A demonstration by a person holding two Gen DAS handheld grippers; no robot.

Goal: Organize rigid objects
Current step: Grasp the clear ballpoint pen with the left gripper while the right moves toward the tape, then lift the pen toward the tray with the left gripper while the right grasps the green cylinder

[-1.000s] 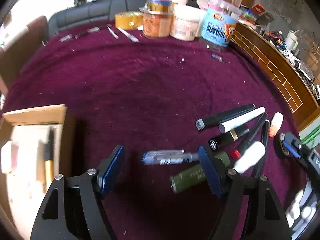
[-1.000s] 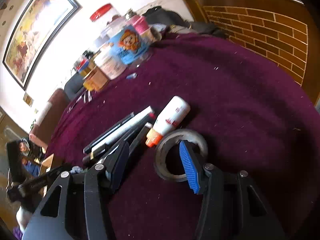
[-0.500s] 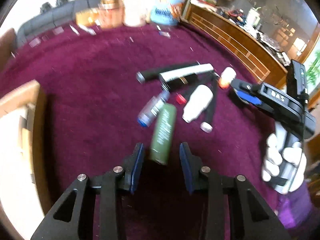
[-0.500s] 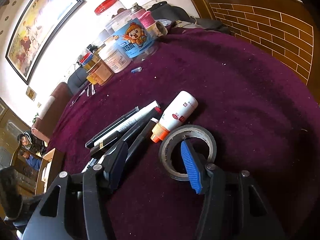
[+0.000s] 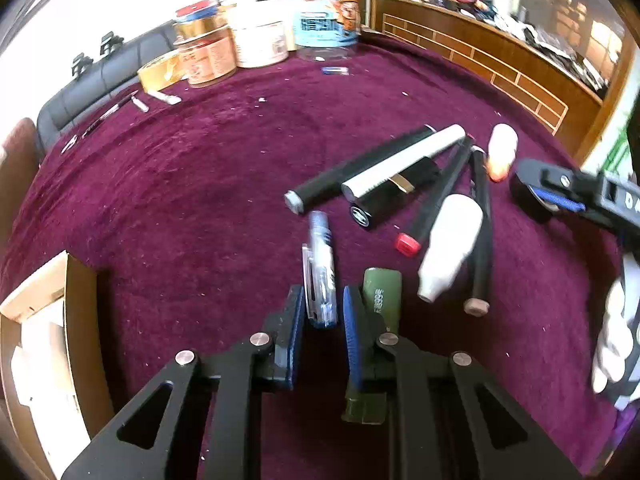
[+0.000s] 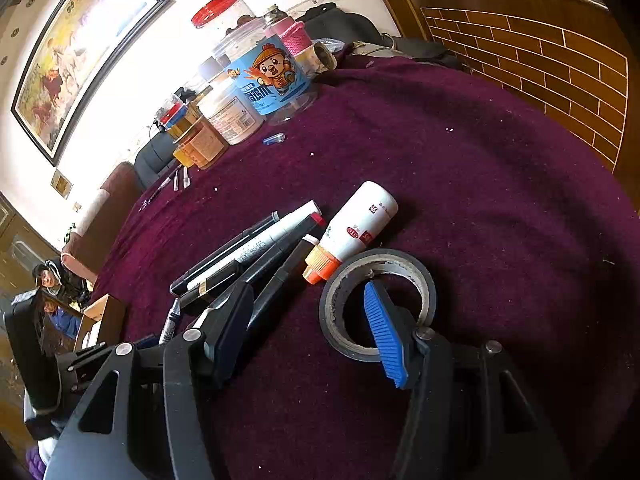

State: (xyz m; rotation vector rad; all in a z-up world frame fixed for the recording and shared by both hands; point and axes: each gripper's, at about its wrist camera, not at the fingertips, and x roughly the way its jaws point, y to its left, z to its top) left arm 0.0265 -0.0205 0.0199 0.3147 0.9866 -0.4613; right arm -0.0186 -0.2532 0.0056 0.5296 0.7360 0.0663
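The left gripper has its jaws narrow, clamped on the near end of a clear pen lying on the purple cloth, beside a green tube. The right gripper stands half open, one finger inside a tape roll, gripping nothing

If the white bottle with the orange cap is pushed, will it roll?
Probably. The white bottle lies on its side and looks round, so it may roll. The cloth may slow it. It looks like stiff plastic, likely light.
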